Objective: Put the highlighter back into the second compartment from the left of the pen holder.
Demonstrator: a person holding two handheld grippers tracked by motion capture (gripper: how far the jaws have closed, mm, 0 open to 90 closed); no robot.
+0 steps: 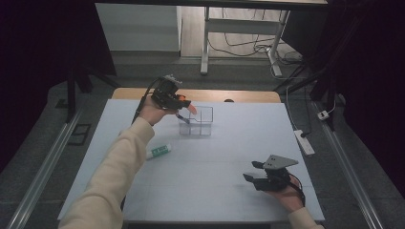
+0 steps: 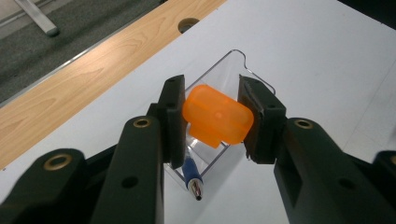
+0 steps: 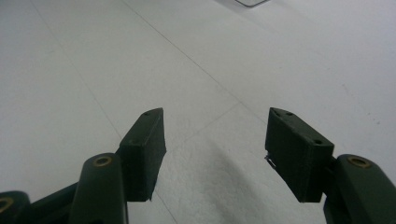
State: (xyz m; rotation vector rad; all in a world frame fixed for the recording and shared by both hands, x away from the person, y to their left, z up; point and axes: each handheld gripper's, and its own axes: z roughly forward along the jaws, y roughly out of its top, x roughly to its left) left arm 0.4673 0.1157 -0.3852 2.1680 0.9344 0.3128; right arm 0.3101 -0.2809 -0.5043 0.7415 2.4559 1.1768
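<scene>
My left gripper (image 1: pixel 184 106) is shut on a rounded orange plastic piece (image 1: pixel 191 108) and holds it over the left end of a clear plastic box (image 1: pixel 203 125) at the back of the table. In the left gripper view the orange piece (image 2: pixel 218 120) sits squeezed between both pads, with the clear box (image 2: pixel 233 58) right below it. A blue pen (image 2: pixel 192 175) leans in the box, its tip poking over the near wall. My right gripper (image 1: pixel 252 171) rests low at the front right, open, with nothing between its jaws (image 3: pixel 215 126).
A white tube with a green label (image 1: pixel 158 151) lies on the white table top (image 1: pixel 215 157), left of centre. A wooden strip (image 1: pixel 239 95) runs along the far edge. A power strip (image 1: pixel 304 141) lies on the floor to the right.
</scene>
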